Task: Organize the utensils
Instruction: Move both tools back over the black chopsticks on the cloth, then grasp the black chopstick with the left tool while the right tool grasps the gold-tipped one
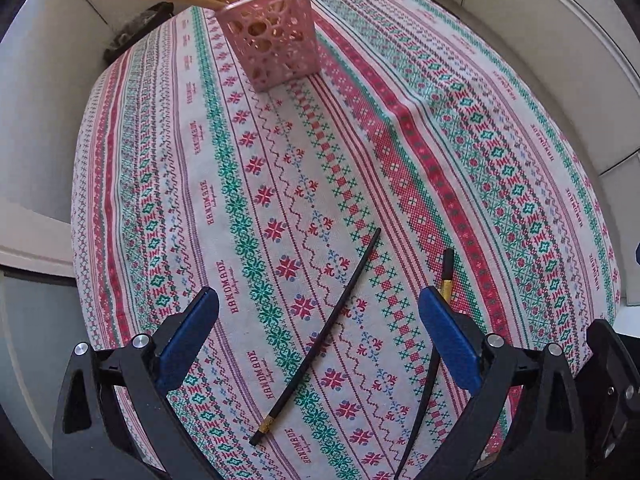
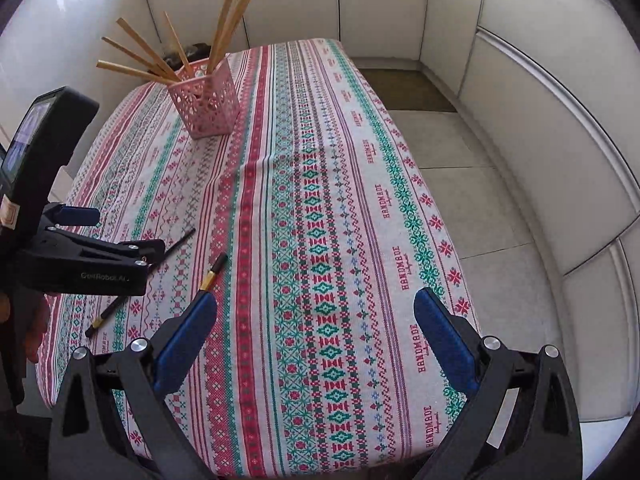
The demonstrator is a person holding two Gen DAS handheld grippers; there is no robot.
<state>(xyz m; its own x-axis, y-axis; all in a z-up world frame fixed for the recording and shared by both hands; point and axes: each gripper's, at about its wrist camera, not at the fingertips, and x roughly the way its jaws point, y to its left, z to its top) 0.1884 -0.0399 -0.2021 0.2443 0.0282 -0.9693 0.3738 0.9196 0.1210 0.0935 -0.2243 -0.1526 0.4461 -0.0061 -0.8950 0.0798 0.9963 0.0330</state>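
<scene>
**Two chopsticks loose, both tools wide apart**

Left tool (image 1: 318, 308) hangs with jaws spread over one black chopstick (image 1: 320, 336) on the tabletop (image 1: 500, 152); a second (image 1: 447, 270) lies beside. Right tool (image 2: 316, 312) gapes, empty. Pink basket (image 1: 272, 40) stands far off.

Two black chopsticks w/ gold bands near thick ends, lying flat on patterned tablecloth (image 1: 400, 140), apart, roughly parallel: one (image 1: 320, 336) fully visible, other (image 1: 447, 276) partly hidden. Pink perforated holder (image 1: 276, 40) upright at far end, w/ bamboo chopsticks (image 2: 160, 60) fanned out, leaning on rim.
</scene>
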